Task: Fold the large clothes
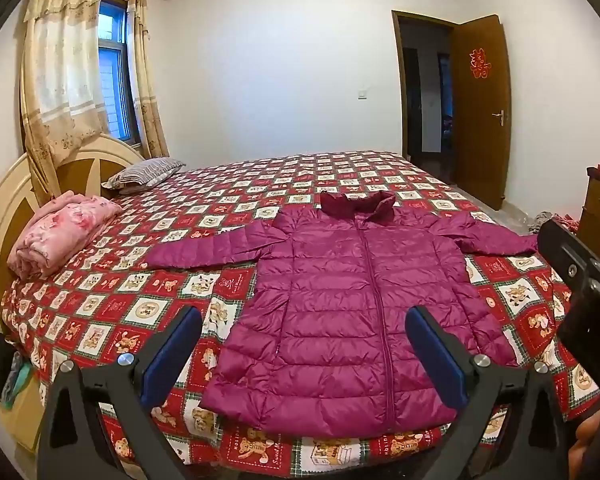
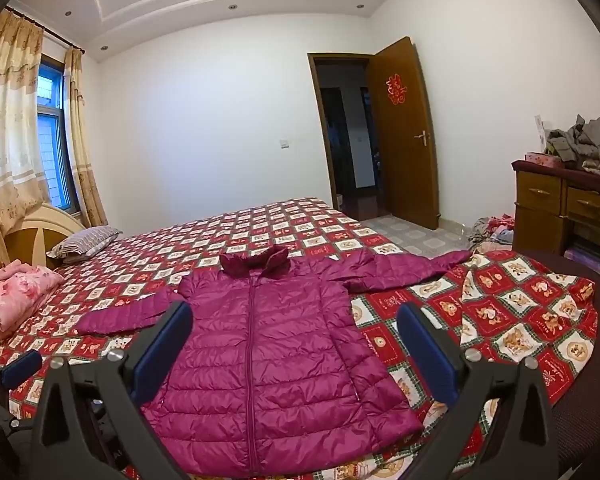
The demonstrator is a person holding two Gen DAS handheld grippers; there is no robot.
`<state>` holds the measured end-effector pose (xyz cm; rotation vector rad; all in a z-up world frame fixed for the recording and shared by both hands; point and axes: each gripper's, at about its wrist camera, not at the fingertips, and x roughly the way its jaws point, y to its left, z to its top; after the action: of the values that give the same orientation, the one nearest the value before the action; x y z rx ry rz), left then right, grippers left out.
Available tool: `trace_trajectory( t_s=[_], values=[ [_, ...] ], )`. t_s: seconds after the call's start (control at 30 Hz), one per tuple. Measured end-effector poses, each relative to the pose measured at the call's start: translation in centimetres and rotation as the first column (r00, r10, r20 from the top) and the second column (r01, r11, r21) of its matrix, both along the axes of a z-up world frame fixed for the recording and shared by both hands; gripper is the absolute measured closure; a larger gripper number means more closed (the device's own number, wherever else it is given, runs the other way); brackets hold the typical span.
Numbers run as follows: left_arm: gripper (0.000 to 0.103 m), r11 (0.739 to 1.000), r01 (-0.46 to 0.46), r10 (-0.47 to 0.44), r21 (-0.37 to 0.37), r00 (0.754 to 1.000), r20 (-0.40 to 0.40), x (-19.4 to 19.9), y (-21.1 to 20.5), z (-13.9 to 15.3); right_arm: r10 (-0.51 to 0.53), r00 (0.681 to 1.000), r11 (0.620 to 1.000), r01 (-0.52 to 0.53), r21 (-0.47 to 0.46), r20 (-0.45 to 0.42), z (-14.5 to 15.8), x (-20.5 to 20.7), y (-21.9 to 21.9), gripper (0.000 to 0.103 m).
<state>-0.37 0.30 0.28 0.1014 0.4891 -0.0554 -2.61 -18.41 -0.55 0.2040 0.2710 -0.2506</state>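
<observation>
Jacket (image 1: 356, 300) flat on bed (image 1: 140, 312), both tools wide.

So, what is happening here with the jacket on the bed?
A person holds two grippers above a purple jacket laid flat on the bed, zipped, sleeves spread out. The left gripper and the right gripper are both open and hold nothing. No fold has been made yet.

jacket (image 1: 352, 320) magenta | bedspread (image 1: 140, 292) red-white checked | blanket (image 1: 60, 236) pink floral
</observation>
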Motion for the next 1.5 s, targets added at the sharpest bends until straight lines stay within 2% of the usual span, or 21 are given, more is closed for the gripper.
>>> trace_trajectory(
  t_s=[1.5],
  values=[
    [0.001, 1.0, -0.005, 0.005, -0.005, 1.0, 0.0, -0.06, 0.23, 0.1, 0.0, 1.0, 1.0, 0.0, 0.0, -0.001, -0.15, 0.15, 0.25, 0.0]
  ],
)
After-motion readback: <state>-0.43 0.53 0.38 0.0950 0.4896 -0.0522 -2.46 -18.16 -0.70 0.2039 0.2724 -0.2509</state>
